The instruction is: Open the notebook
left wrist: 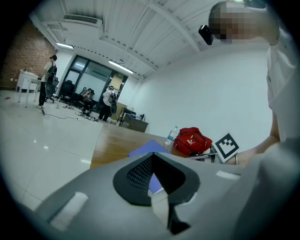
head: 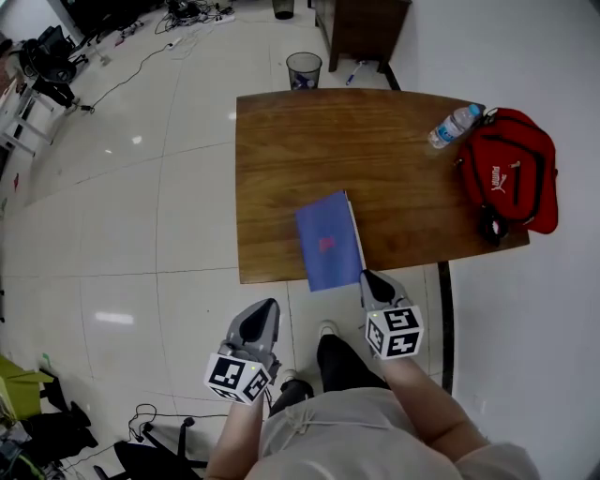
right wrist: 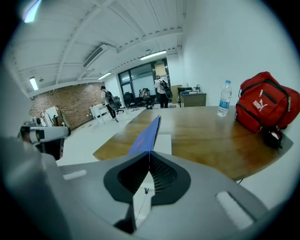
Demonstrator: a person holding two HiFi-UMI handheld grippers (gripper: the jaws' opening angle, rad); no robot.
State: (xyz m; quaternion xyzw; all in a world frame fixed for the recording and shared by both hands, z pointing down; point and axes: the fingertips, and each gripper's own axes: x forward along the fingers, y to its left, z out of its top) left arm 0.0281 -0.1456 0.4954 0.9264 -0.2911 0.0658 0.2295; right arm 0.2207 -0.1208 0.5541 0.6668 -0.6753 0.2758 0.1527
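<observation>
A blue notebook [head: 326, 242] lies at the near edge of the wooden table [head: 375, 141], its lower end hanging over the edge. My right gripper [head: 367, 277] is at its lower right corner. In the right gripper view the jaws [right wrist: 149, 153] are shut on the blue cover [right wrist: 147, 133], which stands raised edge-on above a white page [right wrist: 163, 140]. My left gripper [head: 266, 307] hangs off the table, left of and below the notebook, shut and holding nothing. From the left gripper view the notebook [left wrist: 147, 149] shows beyond the jaws [left wrist: 153, 161].
A water bottle [head: 455, 125] and a red bag [head: 511, 169] sit at the table's far right. A waste bin [head: 303, 69] and a dark cabinet [head: 361, 28] stand beyond the table. People [left wrist: 48, 79] and desks are far across the tiled floor.
</observation>
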